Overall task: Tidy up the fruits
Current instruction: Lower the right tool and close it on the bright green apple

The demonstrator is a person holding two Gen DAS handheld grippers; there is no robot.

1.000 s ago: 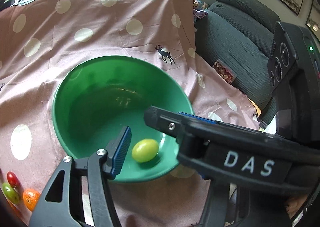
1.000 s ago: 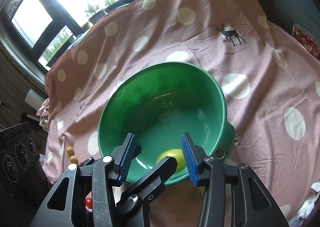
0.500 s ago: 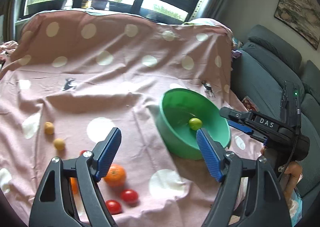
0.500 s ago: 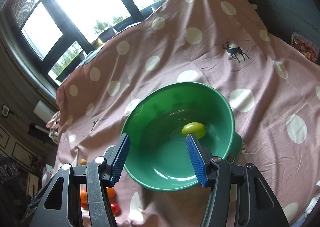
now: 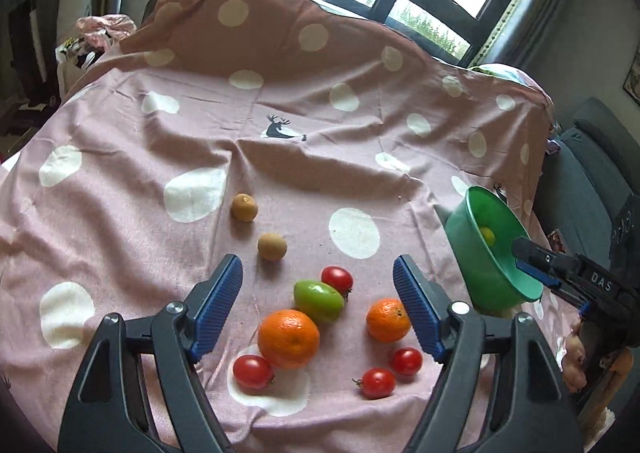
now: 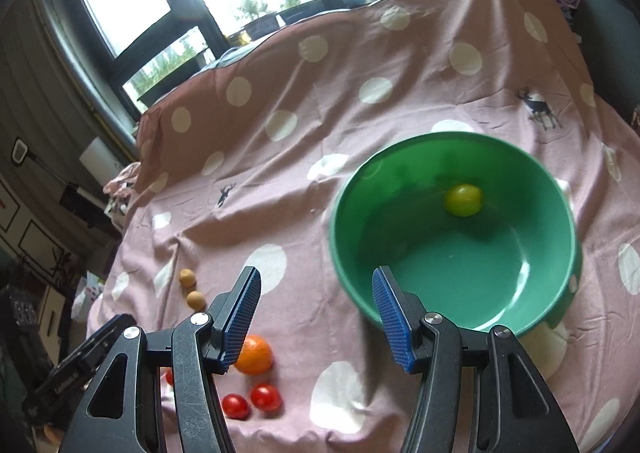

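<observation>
White letters "DAS" stand on the right gripper, seen from the left wrist.

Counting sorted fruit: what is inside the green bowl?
The green bowl holds one yellow-green fruit. The right gripper's finger covers a small part of its near rim.

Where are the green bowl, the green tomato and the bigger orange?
Green bowl [image 6: 460,261]: right wrist view, bare inner floor.
Green tomato [image 5: 318,300]: left wrist view, middle of its top.
Bigger orange [image 5: 289,338]: left wrist view, centre of its peel.
</observation>
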